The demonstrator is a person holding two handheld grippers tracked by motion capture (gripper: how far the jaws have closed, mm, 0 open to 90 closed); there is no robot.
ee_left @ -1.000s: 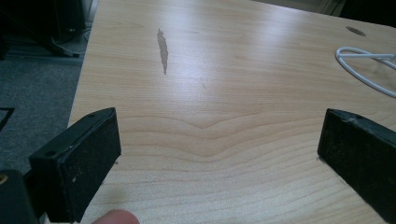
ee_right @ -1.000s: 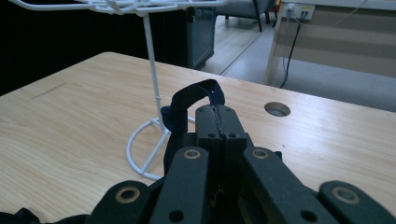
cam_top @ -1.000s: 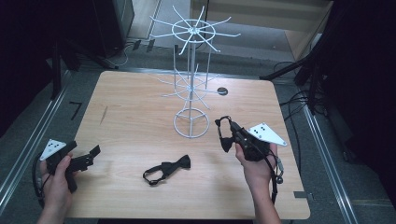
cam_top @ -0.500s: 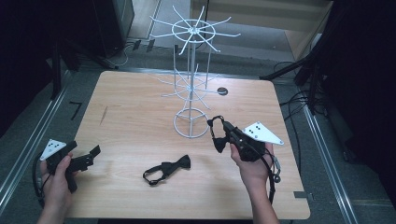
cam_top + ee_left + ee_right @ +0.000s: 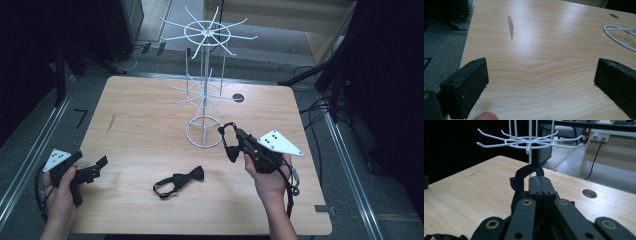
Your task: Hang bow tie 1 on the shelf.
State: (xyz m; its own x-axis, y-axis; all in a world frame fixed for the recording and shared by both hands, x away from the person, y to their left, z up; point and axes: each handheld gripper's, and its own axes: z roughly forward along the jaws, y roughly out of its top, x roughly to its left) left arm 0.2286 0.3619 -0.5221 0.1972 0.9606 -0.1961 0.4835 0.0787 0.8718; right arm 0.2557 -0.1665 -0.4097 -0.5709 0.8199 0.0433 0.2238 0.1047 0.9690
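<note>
Right gripper (image 5: 229,142), jaws closed on a strap (image 5: 226,131), has been carried toward the rack (image 5: 204,131); hanging appears imminent; left gripper (image 5: 95,167) rests open on the desk (image 5: 145,120)

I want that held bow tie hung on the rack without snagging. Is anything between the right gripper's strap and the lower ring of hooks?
Nothing visible blocks it. The right gripper is shut on a bow tie's strap beside the white wire rack, and open air lies between the strap and the lower hooks. A second bow tie lies on the table, off the path.

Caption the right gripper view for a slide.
Right gripper shut on a black bow tie's strap, facing the white wire rack.
</note>
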